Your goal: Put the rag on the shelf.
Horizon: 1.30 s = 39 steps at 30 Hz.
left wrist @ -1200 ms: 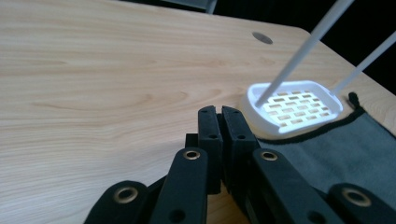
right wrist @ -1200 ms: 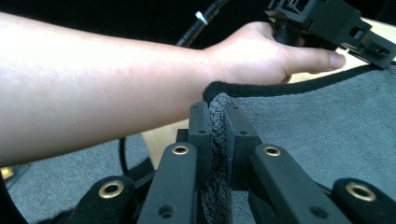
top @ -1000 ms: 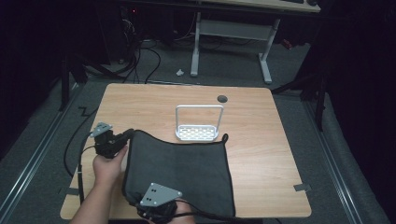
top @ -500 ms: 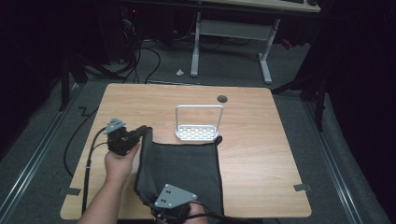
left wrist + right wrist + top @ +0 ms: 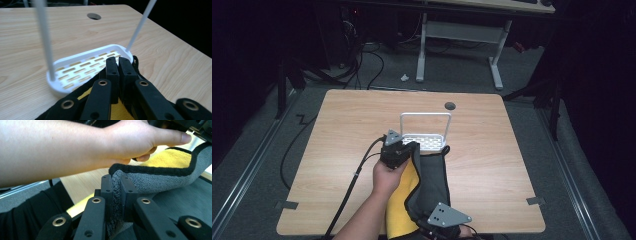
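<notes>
A cloth, dark grey [image 5: 432, 175] on one side and yellow [image 5: 404, 200] on the other with black edging, lies half folded on the table near its front edge. My left gripper [image 5: 408, 148] is shut on the cloth's far edge and holds it raised just in front of the white rack [image 5: 424, 141]. In the left gripper view the shut gripper [image 5: 118, 62] pinches the black hem, with the rack [image 5: 87, 70] right behind. My right gripper [image 5: 428, 225] is shut on the near edge; in the right gripper view the grey pile [image 5: 155, 182] sits between its shut fingertips [image 5: 116, 185].
The white rack has a slotted base and a tall wire hoop [image 5: 424, 115]. A round cable hole [image 5: 450, 105] is at the back of the wooden table [image 5: 337, 150]. The left gripper's cable [image 5: 357, 175] trails over the table to the front. A person's hand [image 5: 125, 140] holds the left gripper.
My left gripper has moved right and up with the cloth's left edge, turning it over and baring the yellow side. My right gripper has shifted right along the front edge.
</notes>
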{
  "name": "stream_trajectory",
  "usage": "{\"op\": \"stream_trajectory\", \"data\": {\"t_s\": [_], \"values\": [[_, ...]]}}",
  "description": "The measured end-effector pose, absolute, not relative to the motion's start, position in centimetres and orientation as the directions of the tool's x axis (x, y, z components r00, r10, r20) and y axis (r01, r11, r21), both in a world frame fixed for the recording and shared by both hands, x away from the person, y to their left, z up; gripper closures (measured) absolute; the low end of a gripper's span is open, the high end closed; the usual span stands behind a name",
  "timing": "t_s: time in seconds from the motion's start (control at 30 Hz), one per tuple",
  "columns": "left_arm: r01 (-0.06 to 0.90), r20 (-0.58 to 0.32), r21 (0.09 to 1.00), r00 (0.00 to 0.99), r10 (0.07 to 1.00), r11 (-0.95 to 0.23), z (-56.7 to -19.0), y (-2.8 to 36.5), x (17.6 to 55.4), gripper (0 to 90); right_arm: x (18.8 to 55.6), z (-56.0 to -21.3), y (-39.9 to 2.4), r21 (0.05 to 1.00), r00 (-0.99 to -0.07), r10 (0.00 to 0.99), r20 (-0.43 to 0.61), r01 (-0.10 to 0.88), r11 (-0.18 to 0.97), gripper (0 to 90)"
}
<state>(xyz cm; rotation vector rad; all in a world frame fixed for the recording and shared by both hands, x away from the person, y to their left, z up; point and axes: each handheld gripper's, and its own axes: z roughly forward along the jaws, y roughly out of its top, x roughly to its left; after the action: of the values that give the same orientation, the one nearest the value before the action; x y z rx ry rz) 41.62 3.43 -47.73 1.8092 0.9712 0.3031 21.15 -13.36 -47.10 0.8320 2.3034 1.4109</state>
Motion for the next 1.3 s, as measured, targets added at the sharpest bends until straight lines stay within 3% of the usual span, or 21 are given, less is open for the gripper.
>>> {"op": "stream_trajectory", "data": {"t_s": [0.2, 0.53, 0.7, 0.83, 1.3], "values": [[0.476, -0.194, 0.853, 0.668, 0.719, -0.213, -47.9, 0.3, 41.7, 87.5, 20.8, -47.8, -14.9, 0.873, -0.763, 0.646, 0.034, 0.337, 0.352, 83.5], [0.531, -0.193, 0.809, 0.646, 0.739, -0.252, -50.0, -1.7, 42.3, 87.1, 20.5, -49.5, -16.8, 0.84, -0.741, 0.671, 0.035, 0.386, 0.382, 82.3], [0.529, -0.206, 0.81, 0.66, 0.722, -0.252, -50.3, -2.7, 42.1, 85.6, 20.3, -50.0, -17.9, 0.832, -0.728, 0.683, 0.058, 0.413, 0.37, 73.6], [0.52, -0.222, 0.819, 0.677, 0.702, -0.242, -50.2, -3.0, 41.9, 75.6, 20.6, -49.5, -18.8, 0.844, -0.699, 0.711, 0.083, 0.429, 0.323, 68.0], [0.522, -0.224, 0.816, 0.68, 0.698, -0.248, -50.0, -1.9, 41.5, 71.5, 20.6, -48.5, -19.5, 0.871, -0.682, 0.726, 0.085, 0.405, 0.278, 67.6]]}}
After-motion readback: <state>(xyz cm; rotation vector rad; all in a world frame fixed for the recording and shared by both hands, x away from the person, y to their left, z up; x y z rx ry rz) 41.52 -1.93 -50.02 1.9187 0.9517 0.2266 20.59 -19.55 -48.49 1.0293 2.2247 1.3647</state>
